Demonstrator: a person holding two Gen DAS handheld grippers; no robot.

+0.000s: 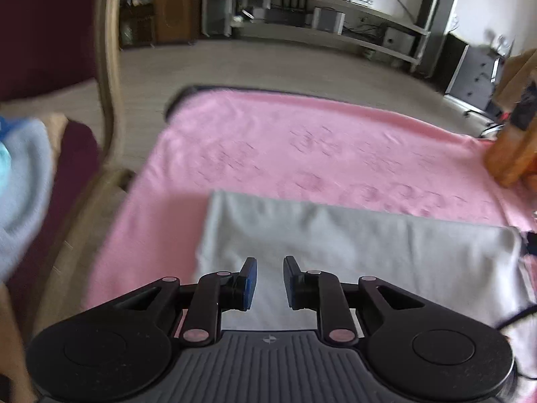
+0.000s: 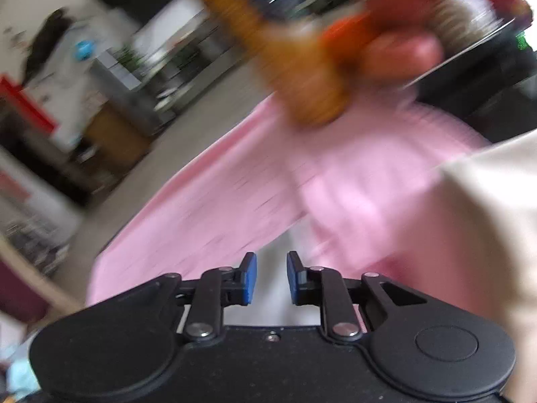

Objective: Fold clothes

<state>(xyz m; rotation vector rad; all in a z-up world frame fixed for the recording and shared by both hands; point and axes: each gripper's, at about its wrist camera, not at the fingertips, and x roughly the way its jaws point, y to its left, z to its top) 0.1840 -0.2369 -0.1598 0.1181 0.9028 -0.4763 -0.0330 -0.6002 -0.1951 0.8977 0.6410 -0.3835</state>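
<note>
The left tongs (image 1: 270,277) stand slightly apart with a narrow gap between their blue pads (image 1: 251,280); nothing is gripped between them. They hang over a grey folded garment (image 1: 352,245), which lies flat as a neat rectangle on a pink blanket (image 1: 285,144) that covers the worktop. To the left, a pale blue cloth (image 1: 23,188) lies on a dark maroon seat with a curved wooden frame (image 1: 109,67). Beyond the blanket is grey floor and a long low shelf unit (image 1: 329,16) against the wall.

The right tongs (image 2: 272,277) are likewise open only a little, with no cloth between the pads; a pale strip of fabric (image 2: 272,302) lies beneath them on the pink blanket (image 2: 235,201). This view is heavily blurred. A cream cloth (image 2: 486,218) fills its right side, and an orange-brown blurred object (image 2: 302,74) lies beyond; what it is cannot be told.
</note>
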